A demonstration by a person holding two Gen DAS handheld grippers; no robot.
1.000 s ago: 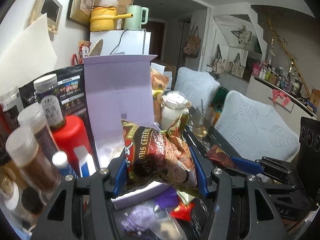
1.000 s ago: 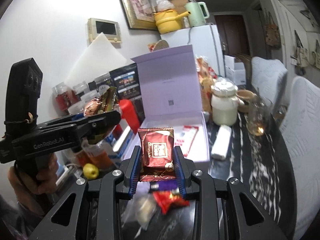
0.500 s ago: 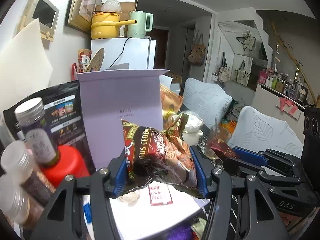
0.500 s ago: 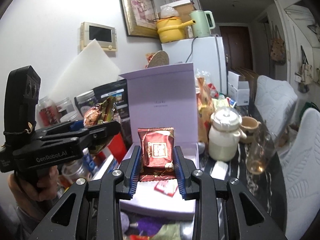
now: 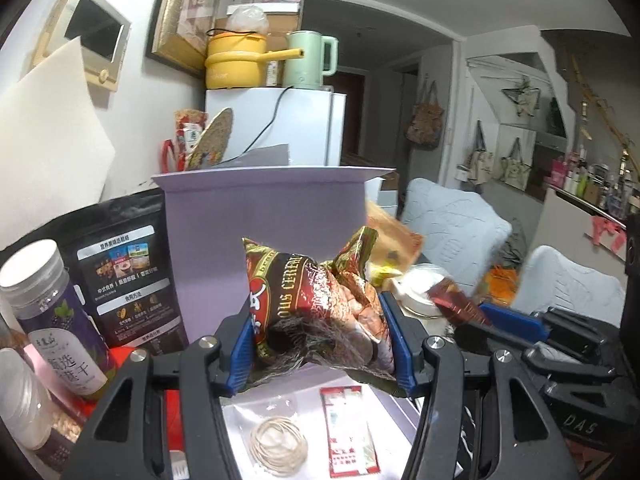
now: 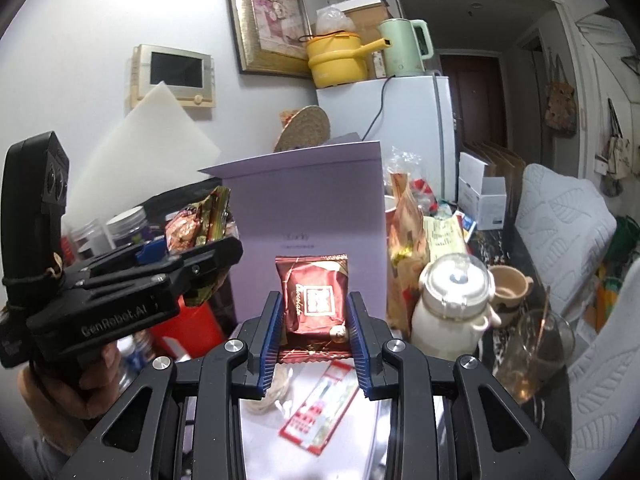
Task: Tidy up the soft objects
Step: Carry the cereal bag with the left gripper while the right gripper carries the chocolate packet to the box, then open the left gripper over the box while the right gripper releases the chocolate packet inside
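My left gripper is shut on a crumpled dark-red cereal bag, held above the open lilac box. My right gripper is shut on a small red chocolate packet, also over the box floor. In the right wrist view the left gripper shows at left with its bag, a hand below it. In the left wrist view the right gripper and its packet show at right. Inside the box lie a coil of string and a red-white sachet.
Jars, a black pouch and a red container crowd the left of the box. A white lidded pot, a cup and a glass stand right of it. Two padded chairs line the table's right edge.
Both grippers have moved forward over the table with their packets and now hang above the box's inside; the loose wrappers in front of the box have dropped out of view.
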